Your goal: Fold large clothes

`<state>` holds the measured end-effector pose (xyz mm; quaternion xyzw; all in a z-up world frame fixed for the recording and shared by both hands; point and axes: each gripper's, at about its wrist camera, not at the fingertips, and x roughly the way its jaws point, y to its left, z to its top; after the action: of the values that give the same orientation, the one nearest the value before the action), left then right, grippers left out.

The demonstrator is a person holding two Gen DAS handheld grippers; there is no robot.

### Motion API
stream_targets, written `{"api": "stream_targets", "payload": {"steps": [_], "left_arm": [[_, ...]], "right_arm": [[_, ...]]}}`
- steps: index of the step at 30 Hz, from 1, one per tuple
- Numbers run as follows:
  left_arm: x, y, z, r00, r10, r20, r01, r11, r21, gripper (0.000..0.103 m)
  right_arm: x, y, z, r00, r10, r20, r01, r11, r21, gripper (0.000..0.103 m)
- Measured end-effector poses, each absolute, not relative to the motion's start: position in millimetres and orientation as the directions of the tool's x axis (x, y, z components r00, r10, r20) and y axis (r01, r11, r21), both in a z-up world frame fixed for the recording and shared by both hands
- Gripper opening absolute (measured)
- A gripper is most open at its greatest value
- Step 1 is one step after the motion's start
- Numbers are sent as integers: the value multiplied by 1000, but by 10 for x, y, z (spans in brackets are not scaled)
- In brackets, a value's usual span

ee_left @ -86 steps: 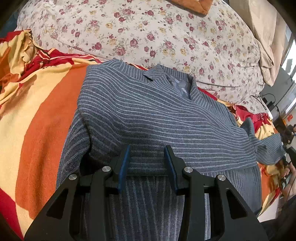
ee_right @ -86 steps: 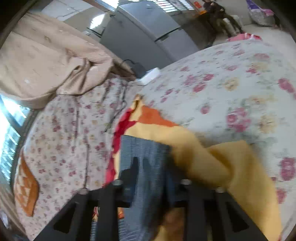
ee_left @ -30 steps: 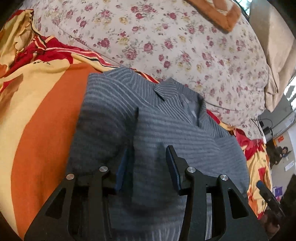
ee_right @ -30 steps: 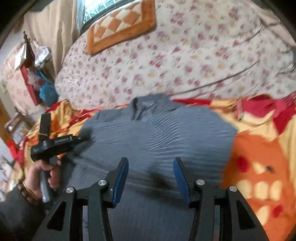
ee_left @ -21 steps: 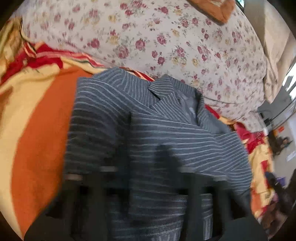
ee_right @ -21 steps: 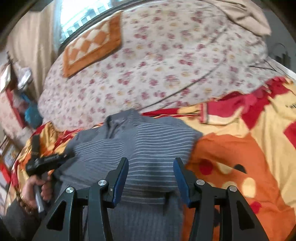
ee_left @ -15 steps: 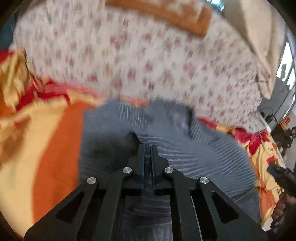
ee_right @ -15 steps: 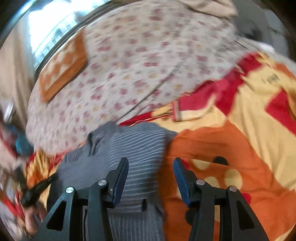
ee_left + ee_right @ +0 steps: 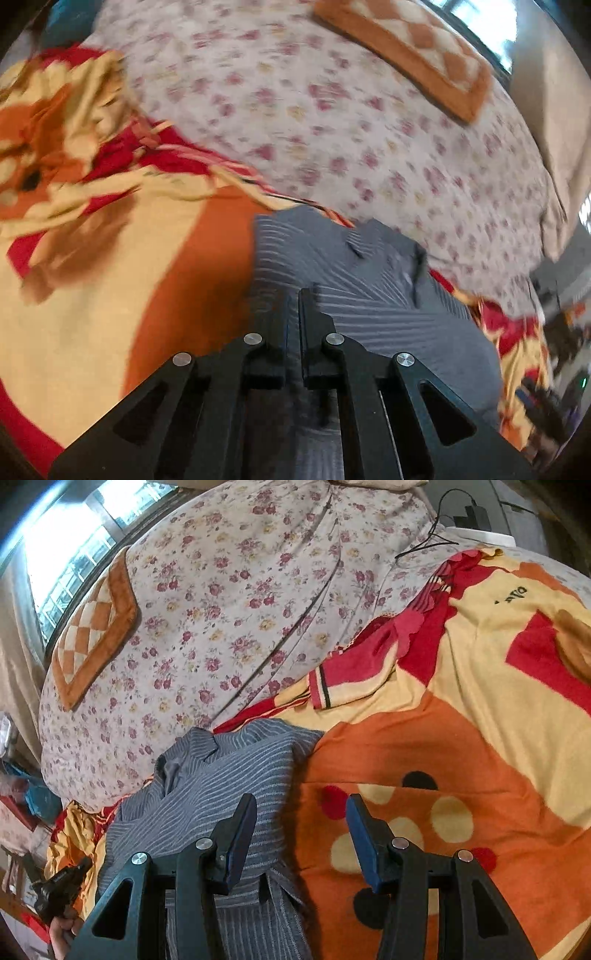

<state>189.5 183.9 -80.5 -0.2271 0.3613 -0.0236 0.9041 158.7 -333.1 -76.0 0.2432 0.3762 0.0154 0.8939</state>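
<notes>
A grey pinstriped jacket (image 9: 369,295) (image 9: 221,775) lies folded on the orange, yellow and red blanket (image 9: 110,277), collar toward the floral quilt. My left gripper (image 9: 293,295) hovers over the jacket's left part. Its jaws stand almost together with a thin slit between them and are opening. I see no cloth pinched between them. In the right wrist view that left gripper (image 9: 83,867) sits at the jacket's left edge, held by a hand (image 9: 62,934). My right gripper (image 9: 301,805) is open and empty above the jacket's right edge and the blanket (image 9: 461,757).
A floral quilt (image 9: 332,110) (image 9: 240,590) bulges behind the jacket. An orange checked cushion (image 9: 406,48) (image 9: 92,627) lies on it near the window. A black cable (image 9: 424,546) runs at the far right. The blanket is bunched at the far left (image 9: 55,110).
The left jaws went from open to nearly shut, and that gripper drew back and rose off the jacket. The right gripper swung right, from the jacket's middle to its right edge.
</notes>
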Motion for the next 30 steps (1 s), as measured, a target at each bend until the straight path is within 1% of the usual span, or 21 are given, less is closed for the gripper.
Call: {"api": "stream_targets", "payload": {"steps": [1,2,3,4,5,8,10,13,14,15,16,17,18,19,21,23,26,30], "left_arm": [[1888,1757,-777,737,-227,-637,-87,902,-422,19],[1912,1651,-775,728,-259,-635,-40,908,-417,43],[1925,1589,-791,721,-263,-641,-22,916,-401,59],[1954,1530,-838,714,-255,-652,-19,924,-381,60],[1986,1518,-887,701,-261,-664,-22,923,-385,60],[2122,1518,-1121,600,-317,-735,-55,900,-433,59],[2115,1514,-1110,592,-334,-734,-42,896,-442,59],[2113,1488,-1097,556,-431,-711,8,858,-514,59],[2107,1469,-1087,551,-453,-701,23,848,-530,58],[2102,1464,-1074,548,-462,-697,33,844,-535,47],[2098,1454,-1066,544,-465,-698,37,845,-534,41],[2094,1452,-1062,549,-450,-704,31,853,-521,31],[2083,1464,-1060,554,-440,-707,26,858,-514,24],[2087,1476,-1058,559,-430,-709,17,861,-509,22],[2079,1490,-1051,568,-415,-711,6,866,-500,22],[2054,1452,-1023,577,-370,-728,9,894,-447,22],[2016,1360,-987,586,-339,-736,38,919,-393,22],[1918,1211,-829,632,-350,-691,140,929,-343,22]], "right_arm": [[1601,-3308,-782,707,220,-672,149,883,445,48],[1614,-3288,-805,698,226,-679,145,885,443,48],[1623,-3264,-827,691,230,-686,141,887,440,48],[1630,-3238,-845,685,233,-690,137,890,436,48],[1637,-3212,-857,682,235,-693,132,892,432,48],[1648,-3179,-871,680,232,-696,127,897,423,48],[1651,-3176,-871,679,234,-696,129,895,427,48],[1664,-3156,-871,675,242,-697,130,891,434,48],[1671,-3137,-867,675,243,-697,128,891,435,48],[1683,-3125,-864,675,245,-696,126,891,436,48],[1694,-3107,-858,674,249,-695,123,890,438,48],[1697,-3090,-854,674,252,-694,120,890,439,48],[1700,-3074,-847,674,254,-693,117,890,440,48],[1704,-3059,-839,675,258,-691,112,890,442,48],[1702,-3035,-822,675,265,-688,106,888,446,48],[1692,-3035,-805,679,266,-684,104,888,449,48],[1674,-3046,-781,685,268,-678,112,880,461,48],[1658,-3044,-765,684,291,-669,116,862,493,48]]}}
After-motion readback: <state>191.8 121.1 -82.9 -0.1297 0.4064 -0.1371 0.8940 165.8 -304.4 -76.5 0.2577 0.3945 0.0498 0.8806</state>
